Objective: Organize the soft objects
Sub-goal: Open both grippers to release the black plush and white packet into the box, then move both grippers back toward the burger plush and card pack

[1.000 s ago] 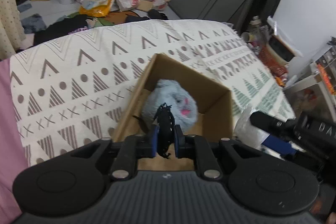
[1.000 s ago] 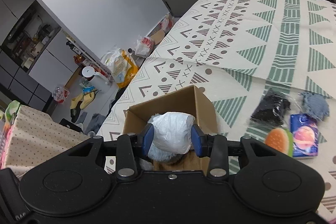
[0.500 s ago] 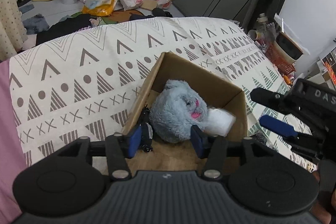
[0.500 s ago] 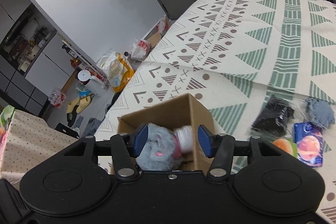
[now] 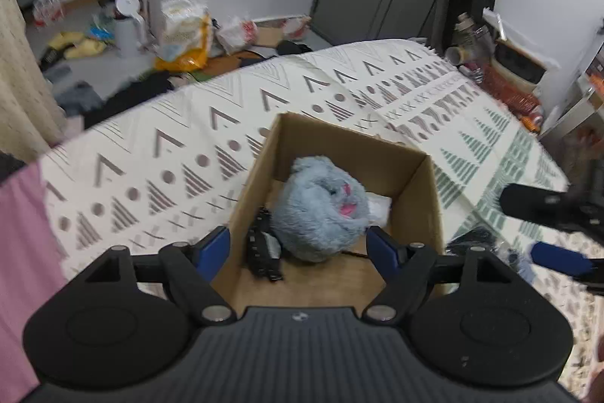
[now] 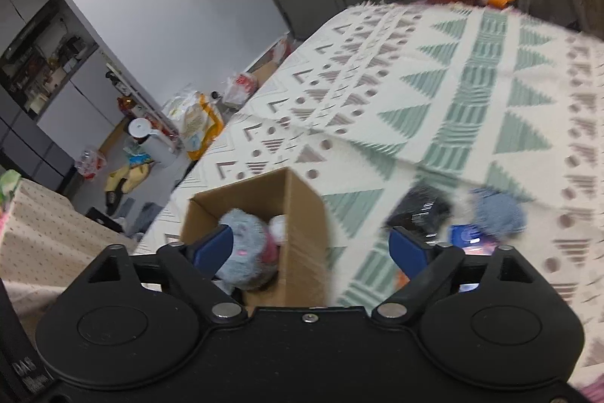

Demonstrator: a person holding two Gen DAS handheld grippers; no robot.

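Hovering above the cardboard box (image 5: 422,191) at frame centre, the left gripper (image 5: 298,246) gapes wide and empty over the grey plush (image 5: 319,210), while the right gripper (image 6: 311,246) also gapes empty.

white soft item (image 5: 378,206): mostly hidden behind grey plush (image 5: 321,206) in cardboard box (image 5: 426,199) | black packet (image 6: 419,208), blue-grey cloth (image 6: 498,214): motion-blurred | blue pack (image 6: 468,237): partly hidden behind right gripper (image 6: 311,248)

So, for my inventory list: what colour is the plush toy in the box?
Grey-blue fur with a pink spot; the plush toy shows best in the left wrist view.
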